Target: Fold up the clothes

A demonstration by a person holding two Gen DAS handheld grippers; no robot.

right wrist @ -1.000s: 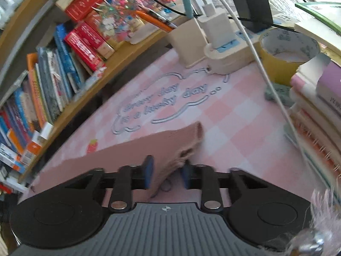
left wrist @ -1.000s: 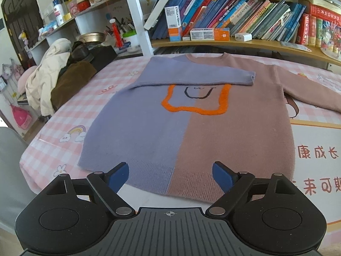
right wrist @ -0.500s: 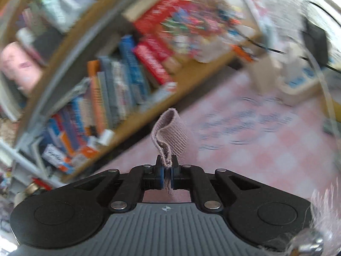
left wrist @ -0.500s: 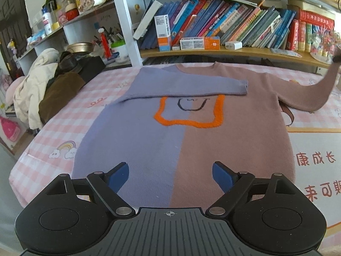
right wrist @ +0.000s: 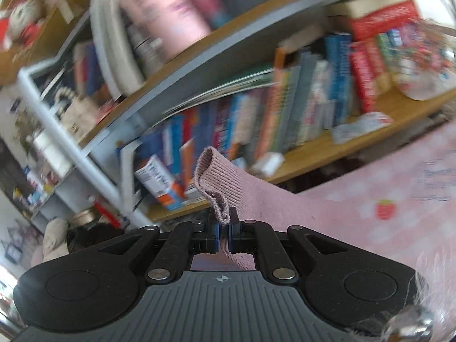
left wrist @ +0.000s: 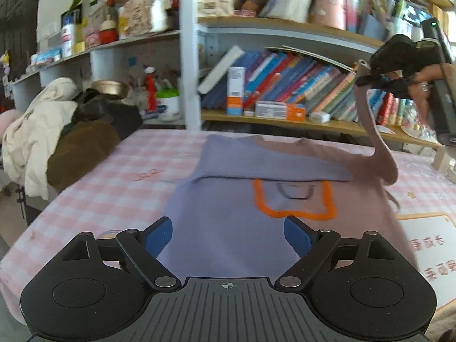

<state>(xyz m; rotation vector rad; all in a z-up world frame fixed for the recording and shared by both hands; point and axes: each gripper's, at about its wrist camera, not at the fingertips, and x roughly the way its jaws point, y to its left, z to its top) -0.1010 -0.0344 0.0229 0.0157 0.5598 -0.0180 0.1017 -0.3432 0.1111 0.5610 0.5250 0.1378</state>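
Note:
A two-tone sweater (left wrist: 228, 228), lavender on the left and dusty pink on the right with an orange outline on its chest, lies flat on the pink checked table (left wrist: 119, 182). Its lavender sleeve (left wrist: 273, 168) is folded across the chest. My left gripper (left wrist: 228, 230) hovers open over the sweater's lower part, holding nothing. My right gripper (right wrist: 223, 223) is shut on the ribbed cuff of the pink sleeve (right wrist: 216, 176). In the left wrist view that pink sleeve (left wrist: 373, 131) hangs lifted high above the table's right side from the right gripper (left wrist: 367, 79).
A bookshelf (left wrist: 285, 122) full of books runs along the table's far edge. A pile of cream and brown garments (left wrist: 54, 142) sits at the far left. A white printed card (left wrist: 427, 250) lies on the table at the right.
The right gripper has raised the pink sleeve cuff well above the table and swung it leftward toward the sweater body. The left gripper has moved forward and lower over the sweater.

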